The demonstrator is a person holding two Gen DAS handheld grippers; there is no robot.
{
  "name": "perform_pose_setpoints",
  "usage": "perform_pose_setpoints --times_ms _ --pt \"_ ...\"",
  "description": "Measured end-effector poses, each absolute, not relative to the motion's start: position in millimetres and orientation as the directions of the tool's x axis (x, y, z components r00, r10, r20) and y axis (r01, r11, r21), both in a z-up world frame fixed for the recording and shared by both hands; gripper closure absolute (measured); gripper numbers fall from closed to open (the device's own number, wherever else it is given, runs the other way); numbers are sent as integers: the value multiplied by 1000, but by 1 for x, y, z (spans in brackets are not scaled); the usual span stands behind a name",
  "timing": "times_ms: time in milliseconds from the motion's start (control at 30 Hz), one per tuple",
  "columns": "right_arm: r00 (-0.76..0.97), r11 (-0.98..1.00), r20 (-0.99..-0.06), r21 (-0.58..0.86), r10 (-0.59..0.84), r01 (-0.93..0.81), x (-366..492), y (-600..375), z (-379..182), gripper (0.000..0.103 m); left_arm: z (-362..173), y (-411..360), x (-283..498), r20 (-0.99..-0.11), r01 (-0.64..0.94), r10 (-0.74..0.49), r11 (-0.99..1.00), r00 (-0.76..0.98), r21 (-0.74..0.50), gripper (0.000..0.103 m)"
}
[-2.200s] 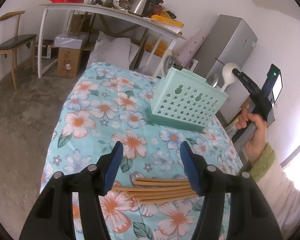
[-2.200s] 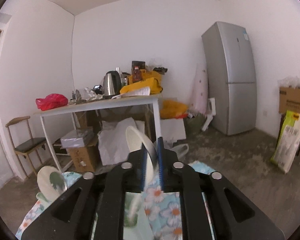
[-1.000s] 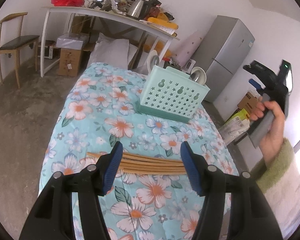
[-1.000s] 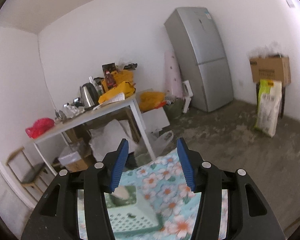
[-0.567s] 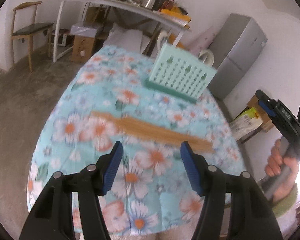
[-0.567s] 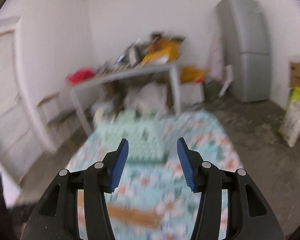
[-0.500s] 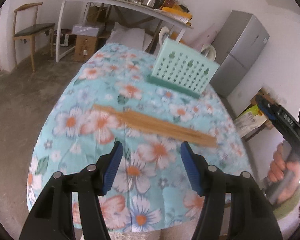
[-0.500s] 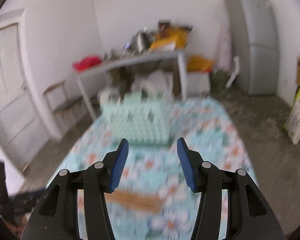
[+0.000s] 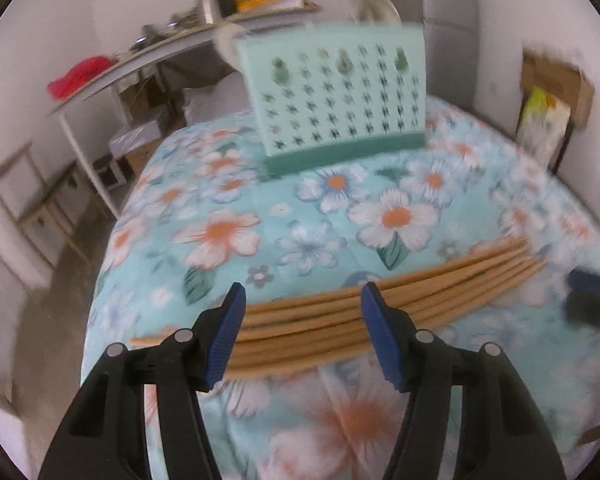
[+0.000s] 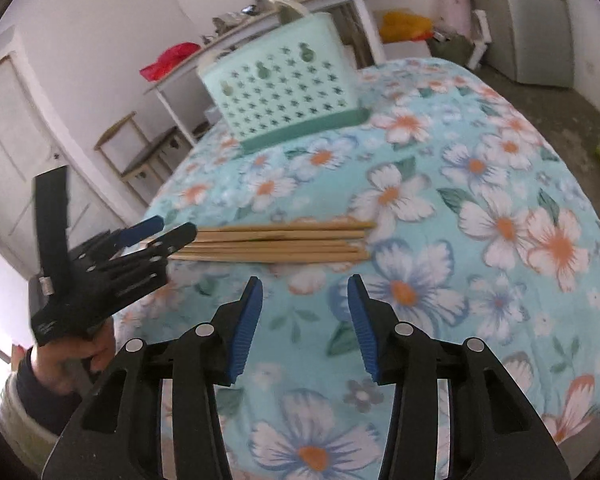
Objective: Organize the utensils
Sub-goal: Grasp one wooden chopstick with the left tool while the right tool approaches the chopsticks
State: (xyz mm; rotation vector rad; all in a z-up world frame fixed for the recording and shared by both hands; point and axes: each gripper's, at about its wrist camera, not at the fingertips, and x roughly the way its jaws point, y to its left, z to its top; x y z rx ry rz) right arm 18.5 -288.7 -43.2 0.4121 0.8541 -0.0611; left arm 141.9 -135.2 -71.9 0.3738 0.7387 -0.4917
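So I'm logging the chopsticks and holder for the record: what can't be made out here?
- chopsticks: left wrist view, motion blur and the left claw hide their count.
- holder: both views, its perforated wall hides the contents.
- white utensils above it: blurred.

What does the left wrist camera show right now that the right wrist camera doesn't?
Only the left wrist view shows a cardboard box by the wall on the right. Only the right wrist view shows the left gripper whole, the hand holding it, a white door and the fridge. Both show the chopsticks on the flowered cloth and the green basket.
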Motion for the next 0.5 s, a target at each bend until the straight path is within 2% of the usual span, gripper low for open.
perform_pose_setpoints --times_ms 167,300,367,500 --pt "691 943 -719 275 72 187 49 -291 -34 66 -76 -135 129 -697 560 -278 801 661 212 46" --pt "656 970 -751 207 74 127 72 -276 -48 67 -78 -127 108 -678 572 -297 789 673 223 46" --pt "617 982 -786 153 51 114 69 -266 -62 68 -78 -121 102 -682 574 -312 796 662 193 46" --pt "643 992 -766 94 16 88 49 -252 -63 68 -81 -111 98 -691 576 -349 809 634 120 45"
